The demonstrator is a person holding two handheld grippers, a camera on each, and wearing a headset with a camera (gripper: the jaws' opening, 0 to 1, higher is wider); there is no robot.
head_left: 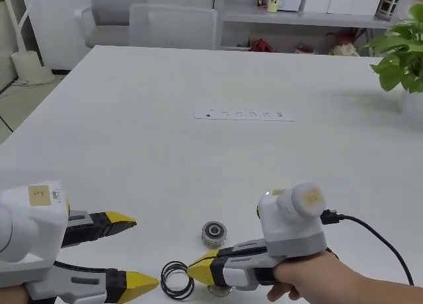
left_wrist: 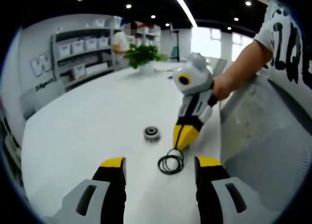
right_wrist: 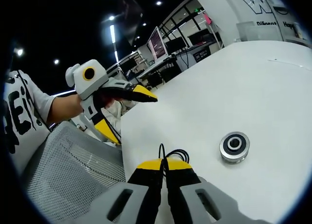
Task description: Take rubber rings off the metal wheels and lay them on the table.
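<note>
The right gripper (head_left: pixel 198 268), held in a hand (head_left: pixel 317 277), has its jaws pressed together on the edge of a small bunch of black rubber rings (head_left: pixel 175 279), which lies flat on the white tabletop (head_left: pixel 198 158) close to its near edge. A metal wheel (head_left: pixel 213 232) sits just beyond them, apart from both grippers. The left gripper (head_left: pixel 132 250) hangs beside the rings with its jaws spread and holding nothing, and a white power strip (head_left: pixel 243 114) lies toward the tabletop's far edge.

An office: shelves (left_wrist: pixel 80 58) of bins, desk monitors (right_wrist: pixel 158 41), white table (head_left: pixel 198 158).
</note>
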